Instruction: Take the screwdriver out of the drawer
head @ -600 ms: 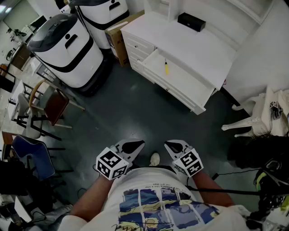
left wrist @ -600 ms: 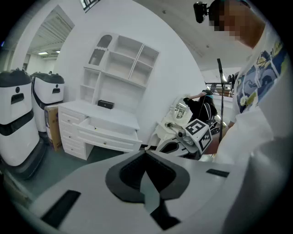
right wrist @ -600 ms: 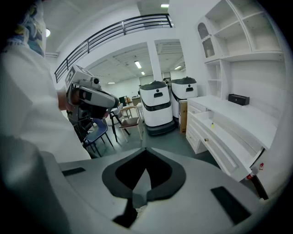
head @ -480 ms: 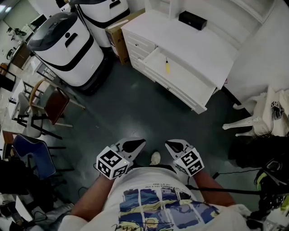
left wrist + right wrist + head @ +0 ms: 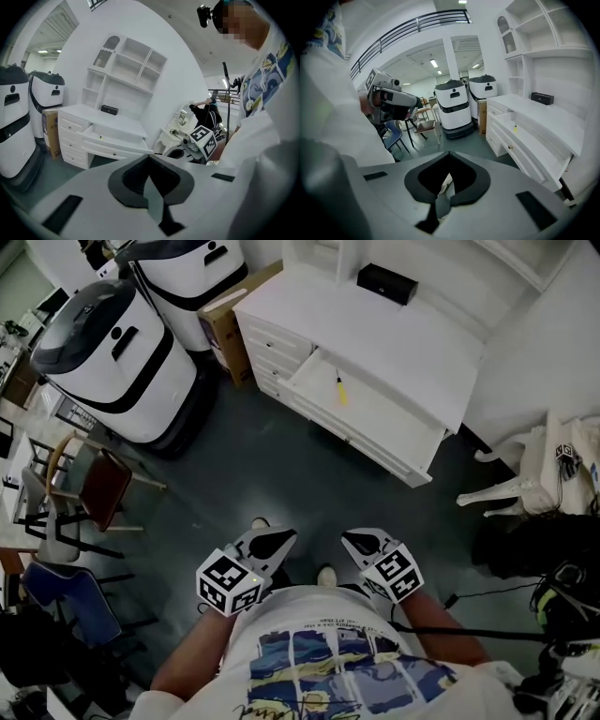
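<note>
A yellow-handled screwdriver lies in the open drawer of a white desk at the far side of the floor. The left gripper view shows the screwdriver small and far off, and so does the right gripper view. My left gripper and right gripper are held close to the person's chest, far short of the desk. Both are shut with nothing between the jaws. The left gripper faces the desk from its left side, and the right gripper points down over a shoe.
Two white rounded machines and a cardboard box stand left of the desk. A black box sits on the desk top. Chairs line the left side, with a white chair and cables at the right.
The person has stepped forward: a second shoe shows beside the left gripper and the desk has shifted a little in the head view. Both grippers stay shut at the chest.
</note>
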Demonstrator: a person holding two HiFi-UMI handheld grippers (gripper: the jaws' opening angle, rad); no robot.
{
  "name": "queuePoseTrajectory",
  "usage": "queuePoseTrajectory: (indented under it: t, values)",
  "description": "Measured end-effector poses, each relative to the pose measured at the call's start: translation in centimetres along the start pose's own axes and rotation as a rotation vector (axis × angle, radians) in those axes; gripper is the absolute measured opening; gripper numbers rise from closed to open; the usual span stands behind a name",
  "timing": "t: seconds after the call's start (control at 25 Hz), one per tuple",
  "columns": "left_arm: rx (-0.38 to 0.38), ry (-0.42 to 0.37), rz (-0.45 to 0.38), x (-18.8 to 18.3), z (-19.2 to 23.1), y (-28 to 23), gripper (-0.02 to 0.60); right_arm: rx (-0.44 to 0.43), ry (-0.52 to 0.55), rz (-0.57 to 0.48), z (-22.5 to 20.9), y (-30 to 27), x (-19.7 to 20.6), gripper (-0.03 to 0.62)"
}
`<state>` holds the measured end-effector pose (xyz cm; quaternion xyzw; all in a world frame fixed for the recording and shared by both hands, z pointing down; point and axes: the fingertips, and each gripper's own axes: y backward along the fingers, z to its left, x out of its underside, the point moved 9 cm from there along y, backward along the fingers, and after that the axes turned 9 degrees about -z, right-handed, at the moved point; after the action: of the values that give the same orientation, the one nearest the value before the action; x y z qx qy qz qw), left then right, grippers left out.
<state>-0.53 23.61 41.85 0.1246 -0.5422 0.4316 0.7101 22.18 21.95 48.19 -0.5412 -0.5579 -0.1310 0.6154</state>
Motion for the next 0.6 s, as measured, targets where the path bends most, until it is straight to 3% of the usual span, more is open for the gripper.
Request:
queuePoseTrajectory:
  t: [0.32, 0.6]
  values:
    - [0.095, -0.037, -0.038, -5.7, 10.7, 0.5, 0.014, 0.155, -0.047, -0.002, -2.5, -7.4, -6.5, 0.026]
    - [0.112, -0.041, -0.027, -7.0, 18.4, 2.5, 0.014, 0.253, -0.045, 0.002, -4.8, -12.8, -10.0, 0.029]
